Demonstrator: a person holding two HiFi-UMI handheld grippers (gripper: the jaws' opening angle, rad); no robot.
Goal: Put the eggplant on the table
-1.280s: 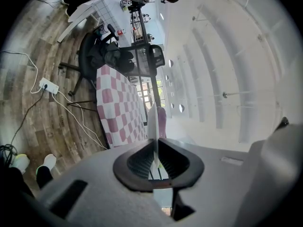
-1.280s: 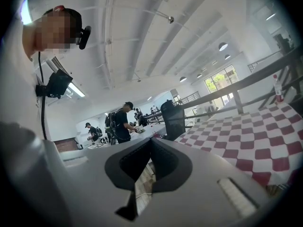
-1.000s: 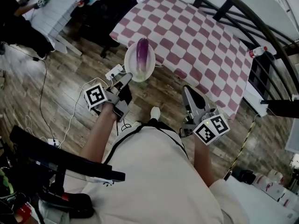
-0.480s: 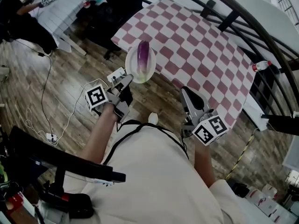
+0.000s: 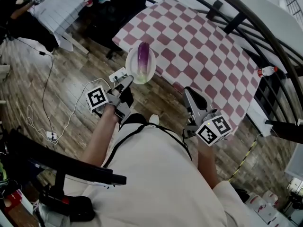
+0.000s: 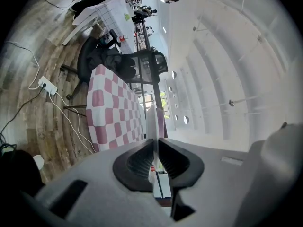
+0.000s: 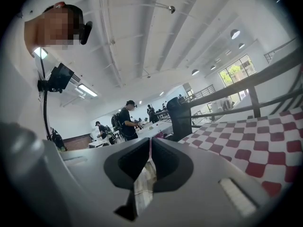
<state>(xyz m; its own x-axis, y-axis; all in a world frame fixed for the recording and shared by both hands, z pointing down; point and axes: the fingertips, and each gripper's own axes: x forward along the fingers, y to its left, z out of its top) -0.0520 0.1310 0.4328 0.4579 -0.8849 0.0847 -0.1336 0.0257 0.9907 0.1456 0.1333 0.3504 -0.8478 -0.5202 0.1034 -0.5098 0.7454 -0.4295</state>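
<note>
A purple eggplant (image 5: 143,56) lies lengthwise on a small white plate (image 5: 134,74). My left gripper (image 5: 127,82) is shut on the plate's near rim and holds it level in the air, by the near corner of the table with the red-and-white checked cloth (image 5: 199,46). In the left gripper view the plate (image 6: 152,122) stands edge-on between the closed jaws, with the eggplant (image 6: 161,121) showing just behind it. My right gripper (image 5: 190,93) hangs lower right over the wooden floor, short of the table edge. Its jaws (image 7: 150,143) are shut with nothing between them.
A white power strip (image 5: 117,74) and cables lie on the floor under the plate. A black chair (image 6: 142,63) stands at the table's far side. A dark railing (image 5: 246,18) curves behind it, with a bottle (image 5: 266,71) at the right. People stand by other tables (image 7: 127,122).
Both grippers have drifted slightly forward toward the checked table, the plate with the eggplant still gripped. The floor below has slid back in view.
</note>
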